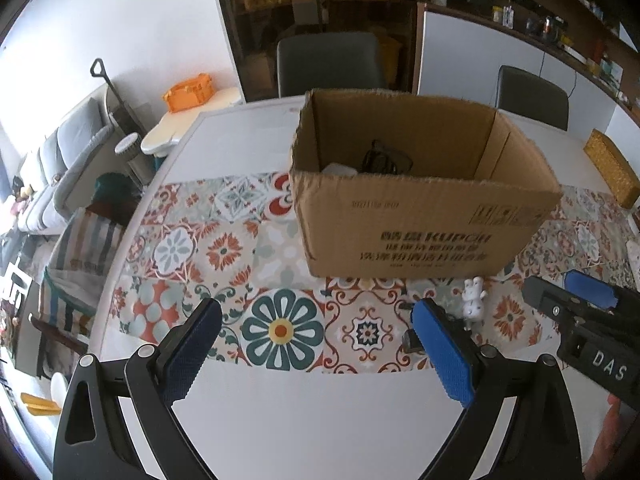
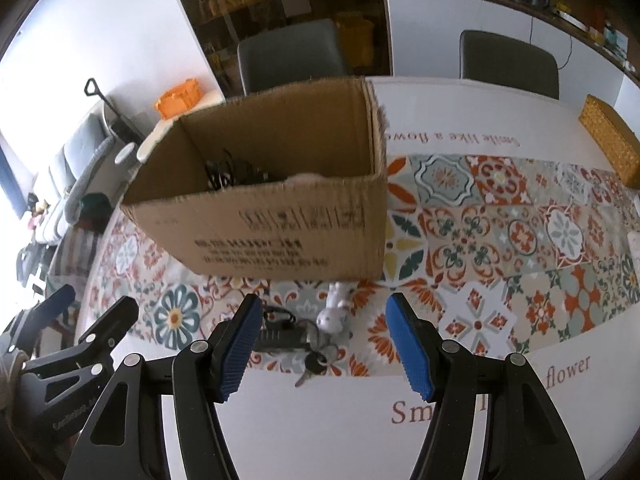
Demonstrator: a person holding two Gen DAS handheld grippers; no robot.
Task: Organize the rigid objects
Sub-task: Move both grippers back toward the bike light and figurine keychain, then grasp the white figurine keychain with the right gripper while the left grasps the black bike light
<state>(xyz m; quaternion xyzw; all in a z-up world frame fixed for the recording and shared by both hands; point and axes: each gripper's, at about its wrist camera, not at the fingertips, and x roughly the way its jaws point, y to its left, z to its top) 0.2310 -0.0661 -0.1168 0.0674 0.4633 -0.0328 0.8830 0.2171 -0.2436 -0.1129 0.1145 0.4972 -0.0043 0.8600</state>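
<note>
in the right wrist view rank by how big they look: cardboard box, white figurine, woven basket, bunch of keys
1. cardboard box, by far the largest
2. woven basket, though it sits farther off at the table edge
3. white figurine and bunch of keys: look alike in size, so no ranking

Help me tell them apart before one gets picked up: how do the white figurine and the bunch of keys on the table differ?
The white figurine is pale, chunky and one solid piece; the bunch of keys is dark and metallic, a black fob with loose keys on a ring. The figurine lies nearer the cardboard box; the keys lie nearer the right gripper. Both rest on the patterned runner, outside the box.
</note>
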